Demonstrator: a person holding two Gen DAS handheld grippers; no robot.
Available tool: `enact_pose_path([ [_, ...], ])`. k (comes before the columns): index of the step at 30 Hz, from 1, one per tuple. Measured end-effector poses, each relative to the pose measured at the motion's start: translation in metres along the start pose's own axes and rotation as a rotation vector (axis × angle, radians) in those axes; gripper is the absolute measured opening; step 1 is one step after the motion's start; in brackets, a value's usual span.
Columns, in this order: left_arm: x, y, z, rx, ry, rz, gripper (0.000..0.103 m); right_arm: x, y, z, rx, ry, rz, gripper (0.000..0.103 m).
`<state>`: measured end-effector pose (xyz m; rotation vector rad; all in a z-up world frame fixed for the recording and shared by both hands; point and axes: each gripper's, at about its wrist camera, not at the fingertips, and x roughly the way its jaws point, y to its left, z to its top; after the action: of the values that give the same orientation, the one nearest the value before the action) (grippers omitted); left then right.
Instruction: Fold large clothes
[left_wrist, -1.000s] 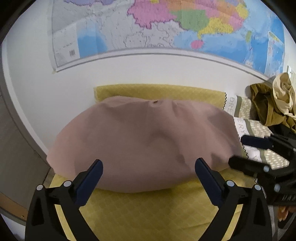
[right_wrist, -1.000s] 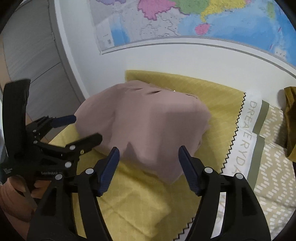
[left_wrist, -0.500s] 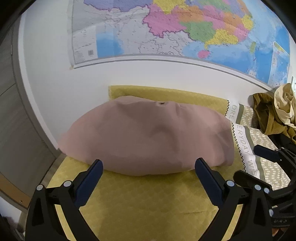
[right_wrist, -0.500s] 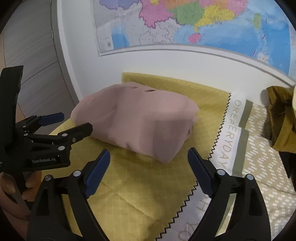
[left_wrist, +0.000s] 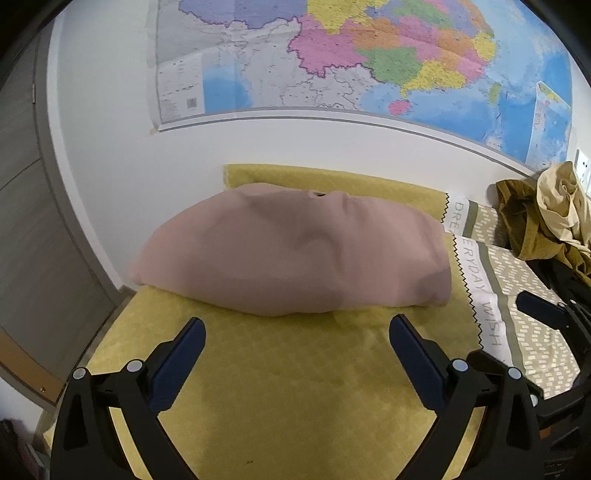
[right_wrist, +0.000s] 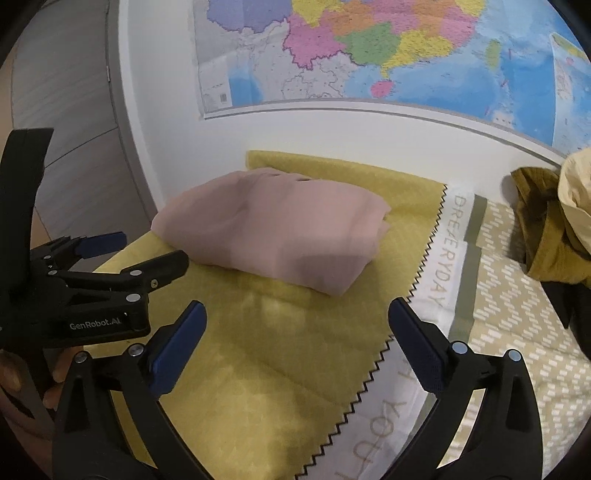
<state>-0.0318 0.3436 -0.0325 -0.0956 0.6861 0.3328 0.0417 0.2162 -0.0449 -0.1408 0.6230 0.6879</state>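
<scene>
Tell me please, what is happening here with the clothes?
A person holds a two-finger gripper in each hand and is folding clothes. The pink garment lies folded into a compact bundle on the yellow cloth, by the wall under the map. The left gripper and the right gripper are both open, empty, and clear of the bundle. A crumpled pile of olive and cream clothes waits unfolded at the right.

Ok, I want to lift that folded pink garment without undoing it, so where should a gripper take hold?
Probably the right-hand end of the folded pink garment, where the stacked layer edges show near the zigzag border. Come in low from the right along the yellow cloth, so the right gripper pinches all layers together. The smooth rounded front offers no edge to pinch.
</scene>
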Motion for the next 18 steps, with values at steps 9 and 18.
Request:
enact_pose_path([
  [9,-0.018,-0.001,-0.007,-0.006,-0.035,0.032,0.096,-0.011,0.004,-0.01,0.014,-0.01,0.013,0.097],
  [18,-0.025,-0.002,-0.013,-0.01,-0.044,0.057,0.096,-0.022,0.009,-0.013,-0.008,-0.045,0.004,0.097],
])
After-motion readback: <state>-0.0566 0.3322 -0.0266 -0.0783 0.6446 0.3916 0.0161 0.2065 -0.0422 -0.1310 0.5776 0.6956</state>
